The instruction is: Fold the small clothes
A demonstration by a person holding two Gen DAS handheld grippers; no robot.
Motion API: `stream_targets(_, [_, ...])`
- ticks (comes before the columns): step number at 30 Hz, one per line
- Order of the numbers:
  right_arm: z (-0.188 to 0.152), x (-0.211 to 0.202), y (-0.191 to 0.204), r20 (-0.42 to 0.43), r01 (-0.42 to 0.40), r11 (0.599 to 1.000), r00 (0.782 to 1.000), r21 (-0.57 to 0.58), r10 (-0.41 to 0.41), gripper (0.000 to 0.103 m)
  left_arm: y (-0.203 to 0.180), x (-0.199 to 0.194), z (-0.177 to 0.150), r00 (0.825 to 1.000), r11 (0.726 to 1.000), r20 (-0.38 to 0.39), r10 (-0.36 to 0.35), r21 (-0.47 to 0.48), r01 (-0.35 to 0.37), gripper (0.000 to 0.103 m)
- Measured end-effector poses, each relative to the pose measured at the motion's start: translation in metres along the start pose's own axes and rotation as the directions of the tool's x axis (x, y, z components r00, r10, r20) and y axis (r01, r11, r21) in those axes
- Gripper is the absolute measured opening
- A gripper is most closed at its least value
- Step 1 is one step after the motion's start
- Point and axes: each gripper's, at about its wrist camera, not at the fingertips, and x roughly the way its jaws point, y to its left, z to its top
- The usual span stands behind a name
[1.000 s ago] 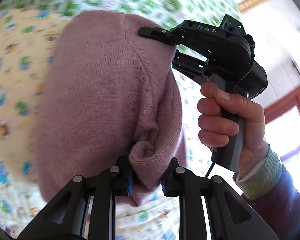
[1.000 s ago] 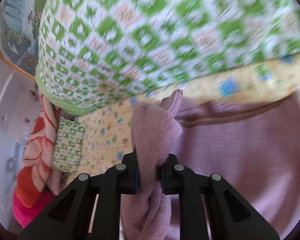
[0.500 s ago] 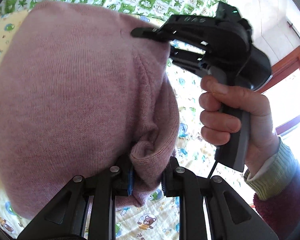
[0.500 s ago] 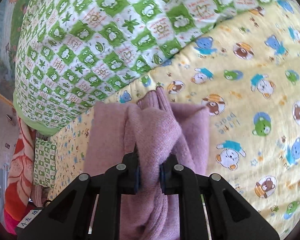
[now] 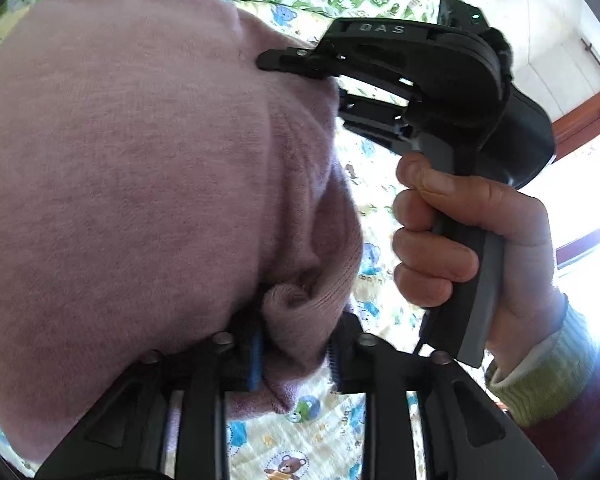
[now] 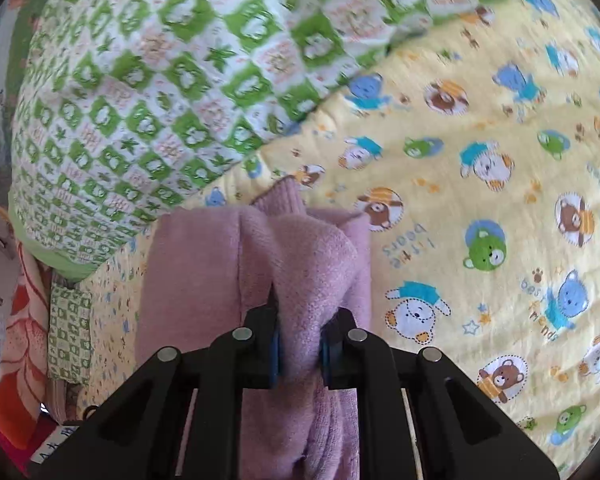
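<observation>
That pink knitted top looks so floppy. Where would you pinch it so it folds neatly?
Pinch the pink knitted top at two bunched spots on one edge, coming in sideways along the cloth, as the left gripper and right gripper do here. Both have jaws shut on thick gathered folds, so the rest drapes over the yellow bear-print sheet.

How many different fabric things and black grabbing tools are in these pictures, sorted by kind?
Pink knitted garment: 1, clamped by both tools
Yellow bear-print bed sheet: 1
Green-and-white checked quilt: 1
Small green checked cushion: 1
Red-orange floral blanket: 1
Black two-finger tools: 2, left tool and right tool
Total: 7
</observation>
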Motion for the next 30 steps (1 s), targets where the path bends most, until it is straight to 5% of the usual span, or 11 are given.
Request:
stream_targets(4, [-0.006,-0.009,-0.006,0.005,-0.013,0.999,1.0,0.041,0.012,0.028,-0.007,-0.011,-0.006,0.999,0.999,0.004,-0.034,0.012,0.034,0.057])
stream_targets(13, [-0.033,-0.056,-0.007,0.063,0.01,0.997,0.998,0.083,-0.015,0.04,0.006,-0.053,-0.052,0.997,0.996,0.01,-0.076,-0.042,0.077,0.061])
stream_targets(20, [-0.077,-0.079,0.007,0.041,-0.063,0.994,0.997,0.087,0.06,0.041,0.046,-0.104,-0.07,0.997,0.992,0.077,0.011,-0.126,-0.001,0.067])
stream_targets(30, [-0.119,-0.056,0.014,-0.023,0.015,0.999,1.0,0.051,-0.014,0.051,0.15,-0.133,-0.04,0.985,0.939,0.126,0.116,-0.338,-0.067,0.07])
